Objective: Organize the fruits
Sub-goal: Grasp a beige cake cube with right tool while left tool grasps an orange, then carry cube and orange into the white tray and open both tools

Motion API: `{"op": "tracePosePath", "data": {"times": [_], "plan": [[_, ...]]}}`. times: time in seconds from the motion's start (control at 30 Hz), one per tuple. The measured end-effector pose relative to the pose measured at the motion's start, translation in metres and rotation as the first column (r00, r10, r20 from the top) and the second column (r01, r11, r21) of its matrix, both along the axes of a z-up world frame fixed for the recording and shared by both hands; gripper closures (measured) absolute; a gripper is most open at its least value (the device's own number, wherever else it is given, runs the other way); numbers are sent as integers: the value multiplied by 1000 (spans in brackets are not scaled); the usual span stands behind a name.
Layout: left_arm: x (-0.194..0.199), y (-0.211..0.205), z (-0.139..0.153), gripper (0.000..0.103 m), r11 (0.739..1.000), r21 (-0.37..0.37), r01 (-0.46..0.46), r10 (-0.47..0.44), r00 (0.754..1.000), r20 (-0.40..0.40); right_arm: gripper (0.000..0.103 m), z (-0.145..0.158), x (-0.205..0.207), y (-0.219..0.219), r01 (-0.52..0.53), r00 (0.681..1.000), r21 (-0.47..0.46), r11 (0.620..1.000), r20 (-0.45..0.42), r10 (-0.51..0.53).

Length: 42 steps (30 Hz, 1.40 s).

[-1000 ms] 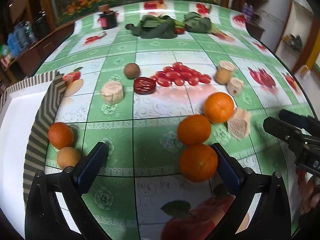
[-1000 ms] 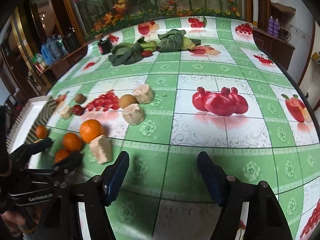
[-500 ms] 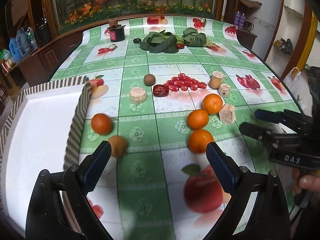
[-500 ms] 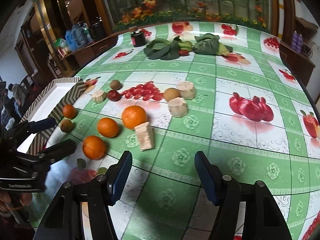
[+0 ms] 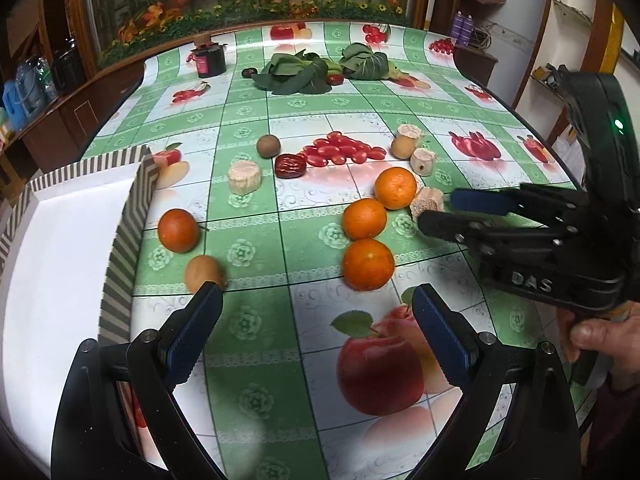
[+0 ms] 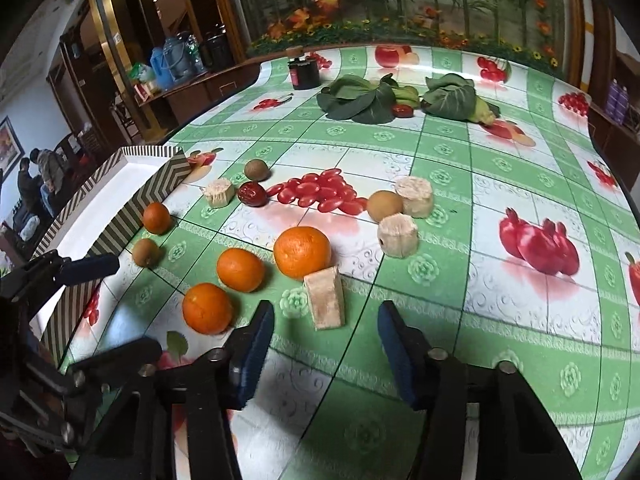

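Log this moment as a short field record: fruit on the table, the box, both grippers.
oranges: three in a cluster, one smaller beside the box
brown fruits: one near the box, one by the red date
box: white, striped rim, no fruit visible inside
left gripper: open, holding nothing
right gripper: jaws have just been closing, nothing between them
tablecloth: green checks, printed fruit

4 oranges [image 5: 368,264] (loose) beside tray [image 5: 120,264]

Orange oranges [image 5: 368,264]; green-checked cloth [image 5: 248,120]; perhaps chevron-striped tray [image 5: 124,240].
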<state>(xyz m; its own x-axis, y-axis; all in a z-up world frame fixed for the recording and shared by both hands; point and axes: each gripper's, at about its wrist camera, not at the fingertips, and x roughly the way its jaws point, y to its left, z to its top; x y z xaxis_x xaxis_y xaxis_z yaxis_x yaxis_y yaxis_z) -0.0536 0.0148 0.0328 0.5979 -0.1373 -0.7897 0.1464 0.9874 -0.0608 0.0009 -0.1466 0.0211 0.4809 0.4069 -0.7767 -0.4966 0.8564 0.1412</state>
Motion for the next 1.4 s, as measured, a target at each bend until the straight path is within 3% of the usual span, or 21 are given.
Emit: {"op": "tracePosePath", "data": {"times": [0.33, 0.4, 0.5, 0.57, 0.63, 0.7, 1.03, 1.4], "plan": [[13, -16, -7, 6, 1000, 5, 17, -16, 1000, -21, 81, -7, 16, 8, -50, 999, 0, 999, -19, 50], [18, -19, -10, 11, 1000, 9, 17, -17, 1000, -22, 81, -5, 14, 6, -47, 999, 8, 999, -12, 47], [25, -24, -15, 33, 999, 14, 34, -33, 999, -42, 82, 2, 9, -1, -31, 999, 32, 999, 13, 31], [29, -27, -20, 54, 999, 14, 48, -47, 997, -60, 82, 8, 6, -6, -19, 999, 36, 999, 32, 17], [28, -30, -21, 57, 998, 29, 53, -52, 998, -47, 82, 12, 5, -9, -16, 999, 39, 999, 41, 15], [27, -31, -21, 72, 998, 25, 64, -63, 997, -42, 82, 11, 6, -9, -16, 999, 34, 999, 38, 14], [22, -18, -9, 72, 998, -13, 58, -59, 997, -45, 83, 14, -1, -9, -25, 999, 63, 998, 32, 23], [11, 42, 23, 72, 998, 52, -47, 49, 999, -23, 83, 41, -8, 44, -149, 988, 144, 978, 50, 143]]}}
